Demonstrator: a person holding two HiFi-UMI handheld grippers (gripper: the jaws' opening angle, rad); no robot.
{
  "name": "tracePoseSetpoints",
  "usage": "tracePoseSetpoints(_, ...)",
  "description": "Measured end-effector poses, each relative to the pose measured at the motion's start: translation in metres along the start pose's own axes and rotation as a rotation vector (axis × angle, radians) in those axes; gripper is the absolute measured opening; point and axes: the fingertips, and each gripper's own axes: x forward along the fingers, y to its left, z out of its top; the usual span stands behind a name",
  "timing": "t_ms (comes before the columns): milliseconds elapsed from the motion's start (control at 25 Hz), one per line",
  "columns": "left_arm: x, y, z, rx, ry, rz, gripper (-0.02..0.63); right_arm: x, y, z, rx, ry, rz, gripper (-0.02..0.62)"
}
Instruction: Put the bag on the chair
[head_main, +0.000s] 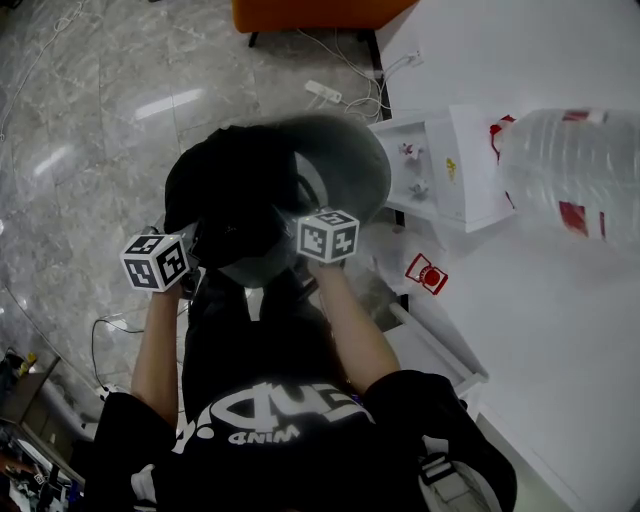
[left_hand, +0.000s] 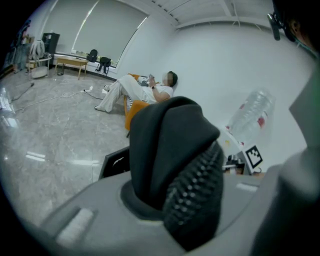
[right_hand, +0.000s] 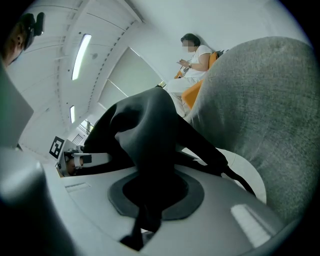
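A black bag hangs between my two grippers, right over the round grey chair. My left gripper is shut on the bag's left side. In the left gripper view, black fabric and a mesh-padded strap are pinched in that gripper. My right gripper is shut on the bag's right side. The right gripper view shows a fold of the bag clamped in that gripper, with the chair's grey upholstered back close on the right.
A white table runs along the right with a large clear water bottle and a white box on it. A power strip and cables lie on the marble floor. A person reclines on an orange seat far off.
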Motion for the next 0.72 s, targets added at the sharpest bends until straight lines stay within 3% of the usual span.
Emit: tracePoseSetpoints(720,0.039,0.033,0.003,-0.028,0.062,0.031,0.071,0.038,-0.035,0.002,0.033,0.033,-0.076,0.043)
